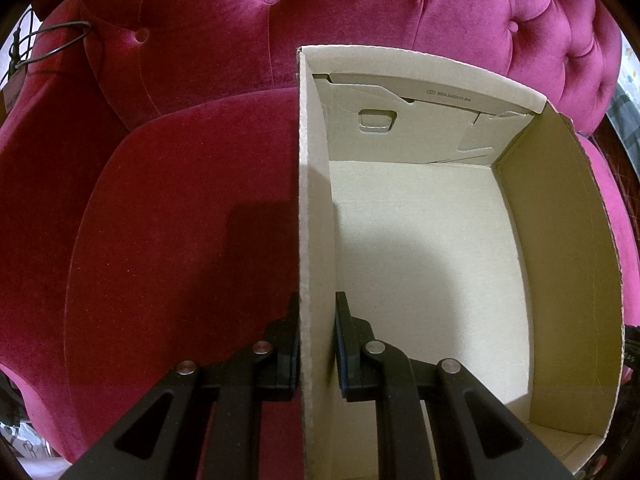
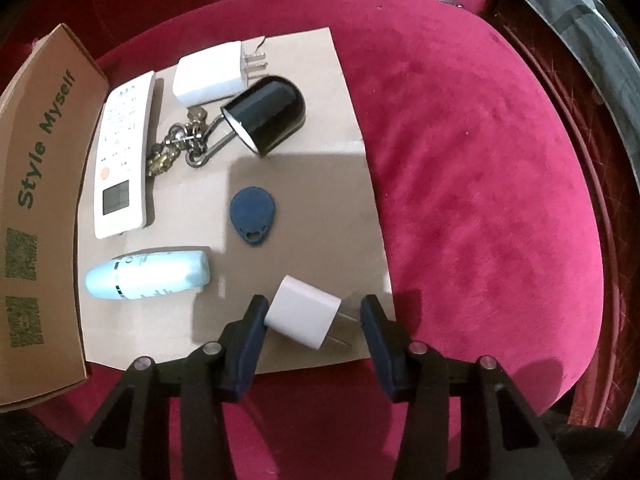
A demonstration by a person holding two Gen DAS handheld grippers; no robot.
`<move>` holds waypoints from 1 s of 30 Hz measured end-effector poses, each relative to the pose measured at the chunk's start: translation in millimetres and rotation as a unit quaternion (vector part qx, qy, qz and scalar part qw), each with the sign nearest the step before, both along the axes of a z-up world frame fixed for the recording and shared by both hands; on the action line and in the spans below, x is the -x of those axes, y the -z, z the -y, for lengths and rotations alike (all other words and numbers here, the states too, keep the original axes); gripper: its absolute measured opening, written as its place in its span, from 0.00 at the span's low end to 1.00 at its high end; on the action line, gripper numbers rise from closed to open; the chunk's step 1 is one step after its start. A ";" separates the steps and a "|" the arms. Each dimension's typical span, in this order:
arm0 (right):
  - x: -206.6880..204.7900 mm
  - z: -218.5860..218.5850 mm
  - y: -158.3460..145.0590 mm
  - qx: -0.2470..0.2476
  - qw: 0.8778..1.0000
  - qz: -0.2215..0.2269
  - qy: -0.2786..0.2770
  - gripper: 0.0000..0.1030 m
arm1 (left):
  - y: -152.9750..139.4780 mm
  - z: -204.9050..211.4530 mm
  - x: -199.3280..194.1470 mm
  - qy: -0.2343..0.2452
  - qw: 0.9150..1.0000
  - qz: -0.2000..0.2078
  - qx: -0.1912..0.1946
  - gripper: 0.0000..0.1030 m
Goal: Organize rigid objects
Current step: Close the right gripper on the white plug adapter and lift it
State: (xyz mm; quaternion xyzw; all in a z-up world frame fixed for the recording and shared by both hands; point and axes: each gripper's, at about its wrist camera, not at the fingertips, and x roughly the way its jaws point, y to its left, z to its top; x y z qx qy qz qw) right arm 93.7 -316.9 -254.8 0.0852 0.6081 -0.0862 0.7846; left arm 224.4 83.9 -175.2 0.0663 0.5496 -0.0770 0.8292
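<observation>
My left gripper (image 1: 317,300) is shut on the left wall of an open cardboard box (image 1: 316,200), one finger outside and one inside; nothing lies inside the box. In the right wrist view a small white plug charger (image 2: 302,316) lies tilted on a flat cardboard sheet (image 2: 312,184), between the fingers of my right gripper (image 2: 315,302). The left finger touches the charger's corner, while the right finger stands just clear of its prongs. On the same sheet lie a white remote (image 2: 122,160), a larger white adapter (image 2: 208,74), a black capsule-shaped object (image 2: 266,114), keys (image 2: 180,144), a blue fob (image 2: 252,214) and a pale blue bottle (image 2: 148,276).
Everything rests on a magenta velvet sofa (image 2: 480,200) with a tufted back (image 1: 280,20). The box's printed outer side (image 2: 40,200) borders the sheet on the left. A dark wooden edge (image 2: 592,240) runs along the sofa's right side.
</observation>
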 end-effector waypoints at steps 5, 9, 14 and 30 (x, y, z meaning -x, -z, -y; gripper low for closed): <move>5.7 -1.7 -8.3 0.004 1.000 0.004 0.001 0.50 | -0.1 0.1 0.0 0.000 1.000 0.000 0.001 0.14; 6.3 -5.7 -16.1 0.007 1.000 0.004 0.003 0.50 | -0.2 0.0 -0.3 0.000 1.000 0.000 0.001 0.14; 7.9 -12.0 -32.7 0.012 1.000 0.008 0.002 0.50 | -0.2 0.2 -0.6 0.001 1.000 -0.001 0.001 0.14; 2.3 -49.2 -90.6 0.022 0.999 0.035 -0.022 0.50 | 0.4 -4.4 -2.2 -0.003 1.000 -0.002 0.009 0.14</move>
